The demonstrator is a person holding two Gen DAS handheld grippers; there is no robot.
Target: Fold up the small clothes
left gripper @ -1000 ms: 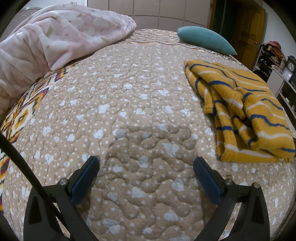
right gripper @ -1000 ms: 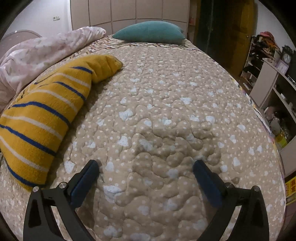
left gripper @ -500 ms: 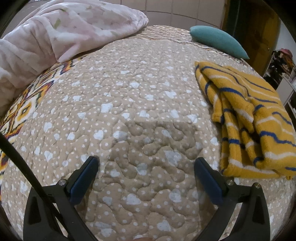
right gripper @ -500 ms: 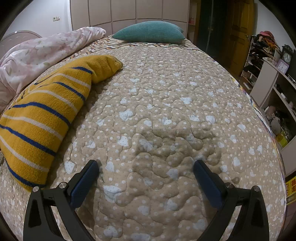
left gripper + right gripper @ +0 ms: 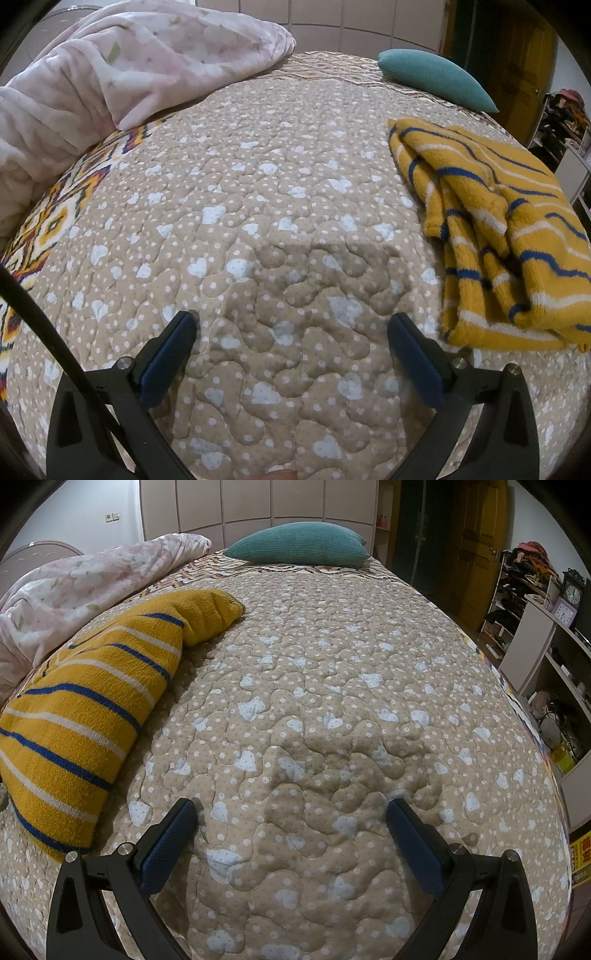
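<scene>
A folded mustard-yellow knit garment with blue and white stripes (image 5: 509, 236) lies on the beige quilted bedspread (image 5: 258, 206), to the right in the left wrist view. It shows at the left in the right wrist view (image 5: 88, 701). My left gripper (image 5: 291, 332) is open and empty, low over bare quilt to the left of the garment. My right gripper (image 5: 291, 816) is open and empty, low over bare quilt (image 5: 351, 686) to the right of the garment. Neither gripper touches the garment.
A pink floral duvet (image 5: 122, 70) is heaped at the far left, also in the right wrist view (image 5: 81, 579). A teal pillow (image 5: 299, 542) lies at the head of the bed. Shelves with clutter (image 5: 546, 635) stand beyond the bed's right edge.
The left gripper has drifted and turned slightly left, so the garment sits further right and lower in its view. The right view is nearly unchanged. Both grippers stay open.
</scene>
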